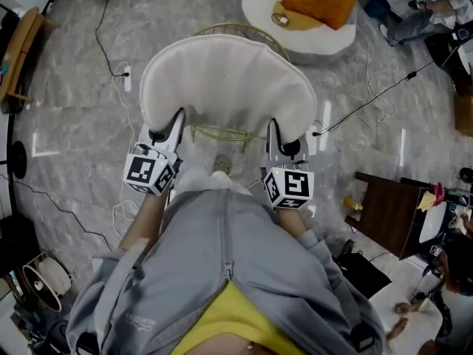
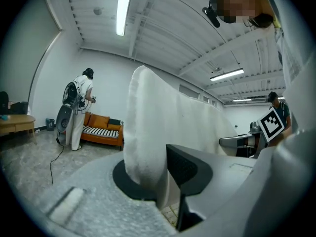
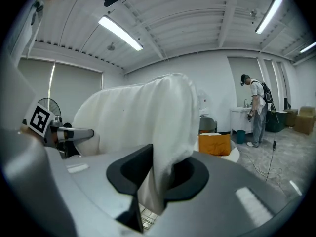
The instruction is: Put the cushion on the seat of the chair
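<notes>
Cushion (image 1: 229, 80), white: held aloft over the wire chair (image 1: 219, 132), not yet on the seat. Left gripper (image 1: 167, 130), right gripper (image 1: 285, 145): fingers clamped on its near corners. Risk: shallow pinches may slip; uneven lowering could leave it skewed or overhanging the seat.

There are two grippers: one left gripper (image 1: 174, 128) and one right gripper (image 1: 276, 135). There is one white cushion (image 1: 228, 87) and, under it, one gold wire chair (image 1: 222, 133). Far right stands one round white chair (image 1: 325, 46) holding one orange pillow (image 1: 319, 0). Far left stands one orange sofa (image 2: 101, 128).
</notes>
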`<state>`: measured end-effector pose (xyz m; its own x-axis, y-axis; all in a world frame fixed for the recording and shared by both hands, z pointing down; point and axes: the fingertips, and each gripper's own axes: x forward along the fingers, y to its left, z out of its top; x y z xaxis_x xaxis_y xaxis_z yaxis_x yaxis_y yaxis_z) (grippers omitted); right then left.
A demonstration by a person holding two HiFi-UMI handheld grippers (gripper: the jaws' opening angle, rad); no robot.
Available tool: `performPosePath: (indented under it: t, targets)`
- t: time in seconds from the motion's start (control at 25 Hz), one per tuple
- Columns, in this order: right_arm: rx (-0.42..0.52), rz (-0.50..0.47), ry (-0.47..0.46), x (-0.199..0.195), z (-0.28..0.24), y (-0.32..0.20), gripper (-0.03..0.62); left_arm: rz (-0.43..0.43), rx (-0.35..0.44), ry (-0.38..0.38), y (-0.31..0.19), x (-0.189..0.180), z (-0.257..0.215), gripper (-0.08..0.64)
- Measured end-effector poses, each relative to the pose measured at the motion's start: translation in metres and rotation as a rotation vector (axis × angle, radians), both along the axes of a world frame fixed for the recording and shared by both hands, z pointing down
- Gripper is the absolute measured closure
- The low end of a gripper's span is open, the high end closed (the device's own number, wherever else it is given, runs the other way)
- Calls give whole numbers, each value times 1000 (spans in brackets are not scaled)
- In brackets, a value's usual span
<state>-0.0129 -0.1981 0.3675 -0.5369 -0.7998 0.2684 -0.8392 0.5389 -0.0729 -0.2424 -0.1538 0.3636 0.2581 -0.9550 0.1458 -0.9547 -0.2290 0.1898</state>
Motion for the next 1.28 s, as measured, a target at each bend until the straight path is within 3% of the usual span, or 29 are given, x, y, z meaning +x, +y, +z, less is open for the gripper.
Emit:
performPosePath:
  t: [0.32,0.92,1.28]
  targets:
    - [-96,39,41,15,43,-15,514,52,-119,56,-22,14,45,492]
    - [-310,30,190,1,180,-25,511,123,-369,144,-34,1,192,491]
    - [-467,70,193,5,278,-30,511,177,-512,151,-49,2,287,491]
